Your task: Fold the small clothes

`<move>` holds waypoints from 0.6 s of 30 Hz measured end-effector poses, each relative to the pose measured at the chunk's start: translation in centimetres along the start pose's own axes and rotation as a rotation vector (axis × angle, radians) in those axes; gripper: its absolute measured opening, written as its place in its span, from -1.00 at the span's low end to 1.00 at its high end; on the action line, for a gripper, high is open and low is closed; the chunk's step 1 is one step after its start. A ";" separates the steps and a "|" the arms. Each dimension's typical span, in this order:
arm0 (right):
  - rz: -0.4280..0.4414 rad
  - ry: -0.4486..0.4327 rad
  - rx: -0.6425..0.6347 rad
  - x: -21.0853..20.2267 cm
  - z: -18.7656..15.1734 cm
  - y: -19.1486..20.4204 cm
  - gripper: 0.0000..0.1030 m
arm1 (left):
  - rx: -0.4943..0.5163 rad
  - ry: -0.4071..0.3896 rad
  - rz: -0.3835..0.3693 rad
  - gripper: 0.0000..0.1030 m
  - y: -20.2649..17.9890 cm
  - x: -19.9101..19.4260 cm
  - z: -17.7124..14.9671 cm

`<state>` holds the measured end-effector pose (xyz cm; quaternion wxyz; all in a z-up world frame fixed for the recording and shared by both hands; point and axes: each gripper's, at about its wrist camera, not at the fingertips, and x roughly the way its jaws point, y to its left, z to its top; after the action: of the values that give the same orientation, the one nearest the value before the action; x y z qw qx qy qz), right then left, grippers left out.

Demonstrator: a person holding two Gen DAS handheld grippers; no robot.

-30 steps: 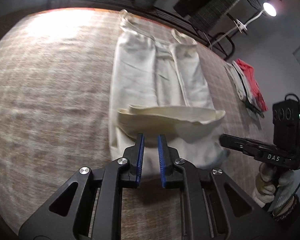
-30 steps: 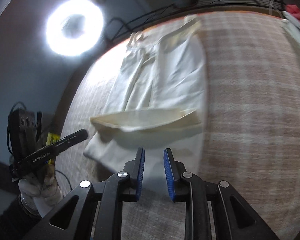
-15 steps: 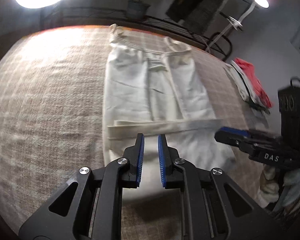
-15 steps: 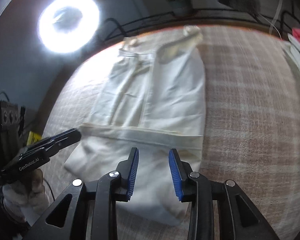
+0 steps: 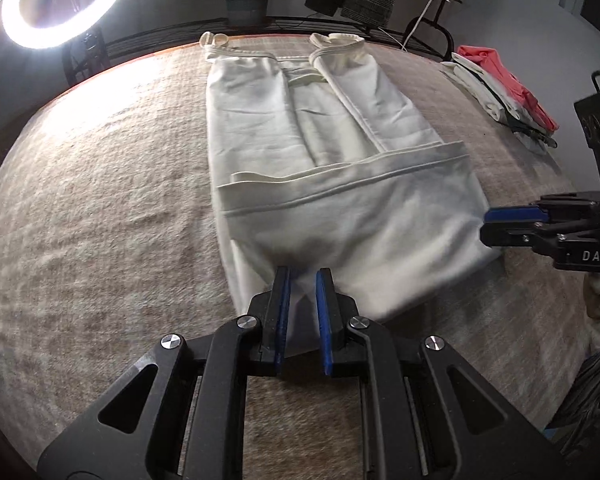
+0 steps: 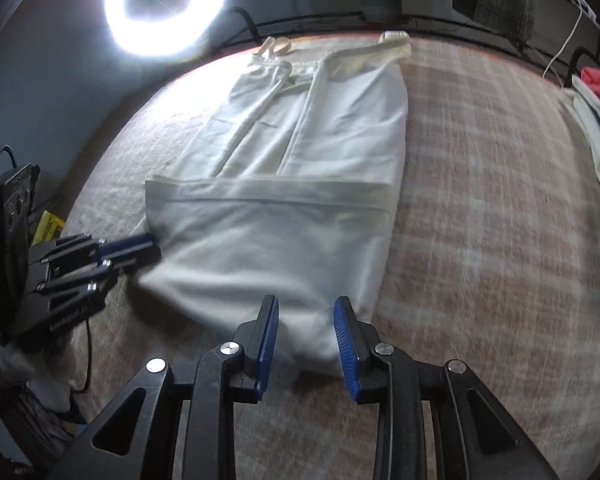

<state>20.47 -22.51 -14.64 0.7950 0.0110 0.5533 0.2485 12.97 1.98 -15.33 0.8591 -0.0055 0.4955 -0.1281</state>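
White top lies half folded on desk. Left tongs slightly apart, right tongs wide apart, both empty. Folded flap might slide crooked if tongs drag cloth.

1. The white garment's near end, held up in a loose curl a second ago, now lies folded flat over its middle, with the hem straight across.
2. The right gripper, near-closed on the fabric before, now has its jaws spread apart at the folded edge.
3. The left gripper has drawn back to the near fold, jaws parted slightly wider, fabric between them.
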 end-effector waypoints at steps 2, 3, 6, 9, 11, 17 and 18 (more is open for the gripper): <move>0.026 0.004 0.014 -0.4 0.0 -0.6 -0.44 | -0.004 -0.008 0.030 -0.77 0.7 -0.3 0.4; 0.035 -0.003 0.027 -0.8 0.2 -1.0 -0.43 | -0.013 -0.014 0.038 -0.77 0.9 -0.6 0.6; 0.035 -0.039 0.038 -1.8 1.2 -1.7 -0.42 | -0.076 -0.031 0.020 -0.77 2.4 -1.1 2.2; 0.022 -0.082 0.041 -3.2 2.4 -2.4 -0.35 | -0.139 -0.039 0.006 -0.74 3.6 -1.4 4.0; 0.038 -0.099 0.059 -3.5 3.5 -3.2 -0.23 | -0.171 -0.043 0.001 -0.47 4.5 -1.3 5.3; 0.057 -0.124 0.136 -2.2 6.8 -5.1 -0.39 | -0.227 -0.057 -0.016 -0.32 6.4 0.1 9.0; 0.061 -0.127 0.139 -1.8 7.4 -5.2 -0.47 | -0.235 -0.055 -0.018 -0.32 6.7 0.7 9.7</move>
<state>28.49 -25.91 -11.71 0.8178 0.0984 0.5171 0.2325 22.99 7.17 -11.88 0.8646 -0.1142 0.4832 -0.0769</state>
